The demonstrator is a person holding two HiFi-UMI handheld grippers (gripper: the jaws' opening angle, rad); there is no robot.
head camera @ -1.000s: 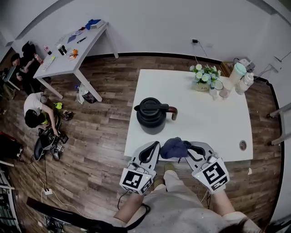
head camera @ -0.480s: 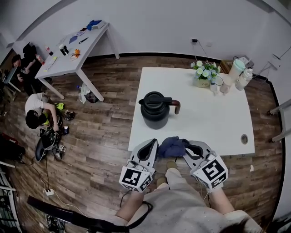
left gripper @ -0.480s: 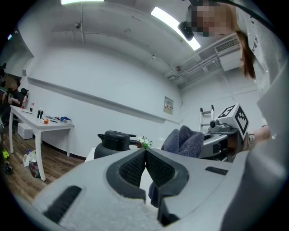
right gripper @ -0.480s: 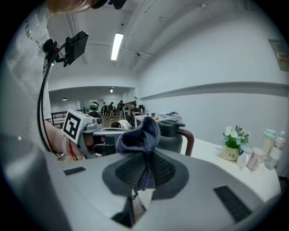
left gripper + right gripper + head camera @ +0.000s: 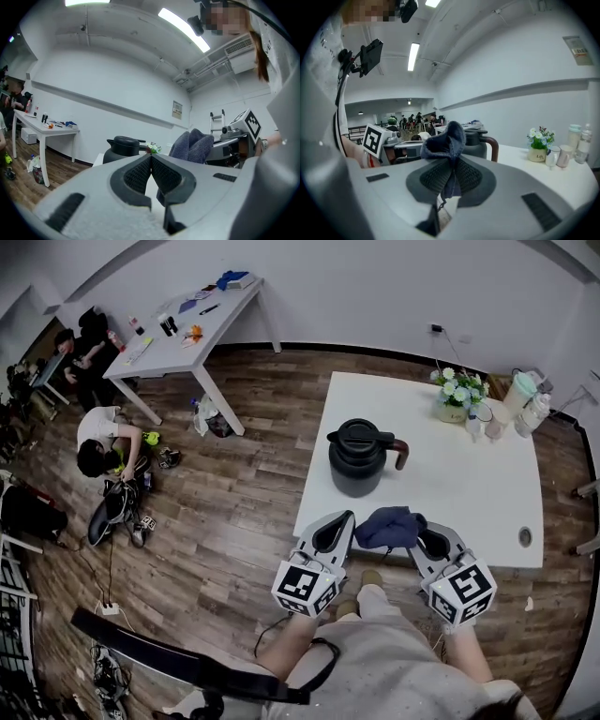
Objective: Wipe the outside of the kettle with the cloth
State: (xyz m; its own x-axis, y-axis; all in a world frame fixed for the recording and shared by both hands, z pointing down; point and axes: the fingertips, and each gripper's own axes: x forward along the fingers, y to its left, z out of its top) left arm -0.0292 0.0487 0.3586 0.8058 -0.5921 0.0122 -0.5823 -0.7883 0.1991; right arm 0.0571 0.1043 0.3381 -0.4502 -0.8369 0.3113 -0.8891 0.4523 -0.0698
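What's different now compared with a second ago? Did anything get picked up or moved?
Hardly anything. The whole scene slid rightward in the head view, so it seems the camera turned, not the things. The right gripper still pinches the cloth at the near edge of the table, the left gripper stays shut and empty beside it, and the kettle stands untouched.

The rounded black kettle (image 5: 359, 461) has a reddish-brown handle (image 5: 402, 450). The crumpled fabric cloth (image 5: 387, 527) is dark blue, the rectangular tabletop (image 5: 469, 486) plain white, the wooden plank floor (image 5: 239, 479) streaky brown.
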